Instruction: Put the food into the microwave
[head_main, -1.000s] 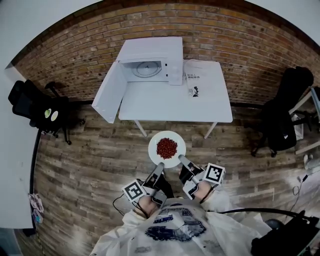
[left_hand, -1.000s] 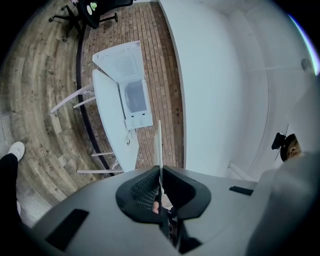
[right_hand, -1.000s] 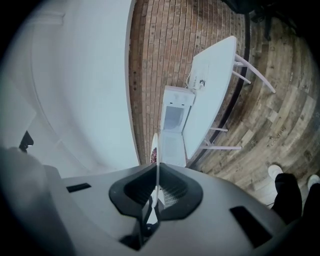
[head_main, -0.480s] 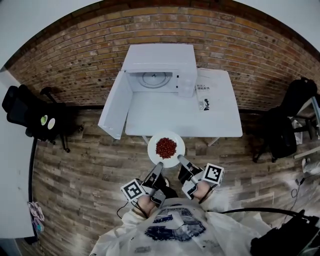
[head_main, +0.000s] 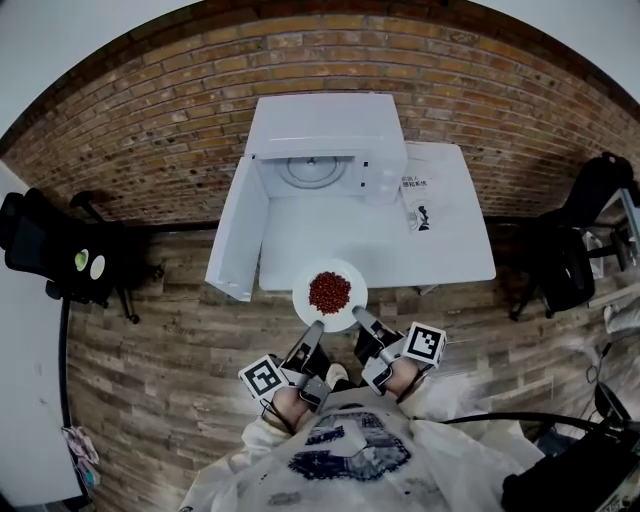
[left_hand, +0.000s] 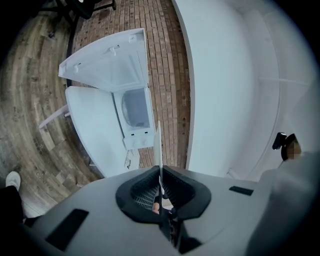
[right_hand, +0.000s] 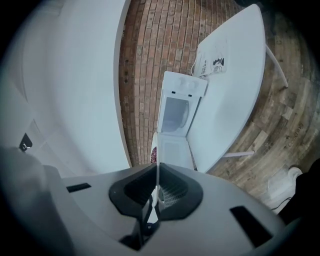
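Plate (head_main: 330, 310) of red food (head_main: 329, 291) sits at the centre of the head view, held by its near rim from both sides; the left gripper (head_main: 316, 327) has its jaws clenched on the rim's lower left, the right gripper (head_main: 357, 316) on its lower right, and each gripper view shows the rim edge-on between shut jaws. Over the last second the tabletop (head_main: 450, 245) and microwave (head_main: 325, 125) have drawn closer, so the plate now overlaps the tabletop's near edge instead of hanging over the wood floor (head_main: 150, 330); the carry looks nearly done, with insertion left. The microwave's door (head_main: 238, 235) stands wide open to the left, just beside the plate's path; a printed sheet (head_main: 420, 195) lies to the right, clear of it; a black chair (head_main: 60, 250) stands far left.
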